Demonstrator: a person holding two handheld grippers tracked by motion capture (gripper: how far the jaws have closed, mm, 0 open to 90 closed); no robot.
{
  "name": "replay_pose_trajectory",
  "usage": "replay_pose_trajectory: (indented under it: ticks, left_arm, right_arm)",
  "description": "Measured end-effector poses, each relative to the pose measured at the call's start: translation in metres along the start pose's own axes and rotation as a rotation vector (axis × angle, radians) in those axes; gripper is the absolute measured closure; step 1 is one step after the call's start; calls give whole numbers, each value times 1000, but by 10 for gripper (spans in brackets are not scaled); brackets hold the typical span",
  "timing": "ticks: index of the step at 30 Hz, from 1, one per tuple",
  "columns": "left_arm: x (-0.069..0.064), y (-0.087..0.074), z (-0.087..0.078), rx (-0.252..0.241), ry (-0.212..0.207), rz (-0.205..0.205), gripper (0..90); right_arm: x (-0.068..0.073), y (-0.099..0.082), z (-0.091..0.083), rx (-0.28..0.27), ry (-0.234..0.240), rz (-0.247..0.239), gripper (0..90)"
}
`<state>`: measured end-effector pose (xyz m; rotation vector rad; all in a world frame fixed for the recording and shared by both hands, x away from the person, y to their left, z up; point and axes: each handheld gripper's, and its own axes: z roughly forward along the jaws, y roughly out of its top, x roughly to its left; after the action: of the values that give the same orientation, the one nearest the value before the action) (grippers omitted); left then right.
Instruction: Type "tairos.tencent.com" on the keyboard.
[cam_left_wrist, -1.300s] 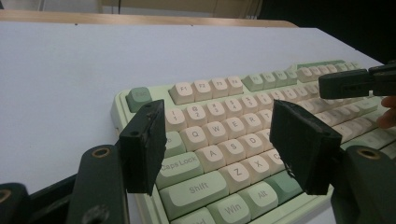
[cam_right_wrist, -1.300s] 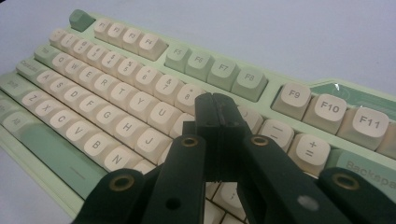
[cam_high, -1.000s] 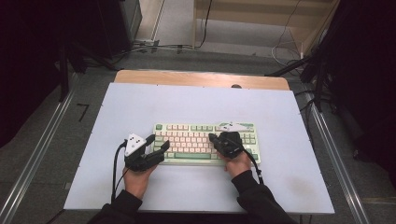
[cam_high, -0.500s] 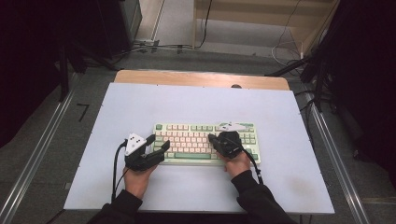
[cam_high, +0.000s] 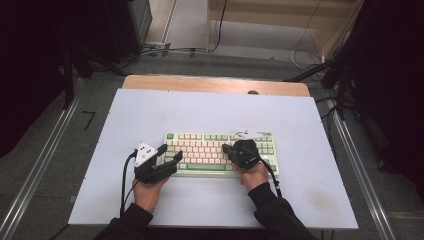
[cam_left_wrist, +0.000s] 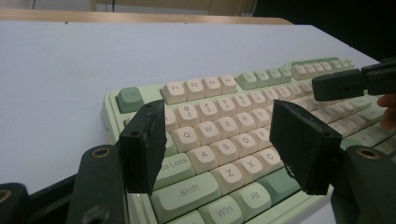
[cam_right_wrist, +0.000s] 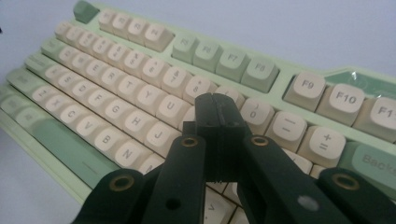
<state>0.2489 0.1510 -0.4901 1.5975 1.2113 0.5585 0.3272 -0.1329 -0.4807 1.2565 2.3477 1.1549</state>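
Observation:
A green and cream keyboard (cam_high: 210, 150) lies on the white table top, toward the near edge. My left gripper (cam_high: 170, 157) sits at the keyboard's left end, jaws open. In the left gripper view the gripper (cam_left_wrist: 222, 144) frames the Q-A-Z keys of the keyboard (cam_left_wrist: 196, 88) with nothing between its pads. My right gripper (cam_high: 228, 149) is shut and hovers over the keys right of the middle. In the right gripper view its closed tips (cam_right_wrist: 217, 105) point down near the 9 and 0 keys of the keyboard (cam_right_wrist: 116, 70); whether they touch a key I cannot tell.
The white table top (cam_high: 150, 115) stretches wide to the left, right and far side of the keyboard. A wooden strip (cam_high: 215, 85) runs along its far edge. Metal rails (cam_high: 45, 165) flank the table, and cables lie on the floor beyond it.

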Motion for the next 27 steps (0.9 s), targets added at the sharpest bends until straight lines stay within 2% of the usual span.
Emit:
replay_pose_trajectory:
  ticks: [9, 15, 21, 25, 27]
  left_arm:
    - [1, 1, 1, -5, -1, -7, 366]
    - [0, 2, 4, -1, -8, -5, 366]
    - [0, 2, 6, 3, -12, -4, 366]
    - [0, 3, 6, 1, -12, -6, 366]
    - [0, 3, 7, 2, -15, -3, 366]
  right_arm:
    - [0, 0, -16, -103, 10, 2, 877]
    - [-2, -4, -25, -138, 14, 3, 873]
    - [-5, -6, -26, -140, 18, 14, 748]
    - [-6, -8, -26, -138, 20, 17, 591]
    - [-6, -8, -25, -132, 18, 18, 552]
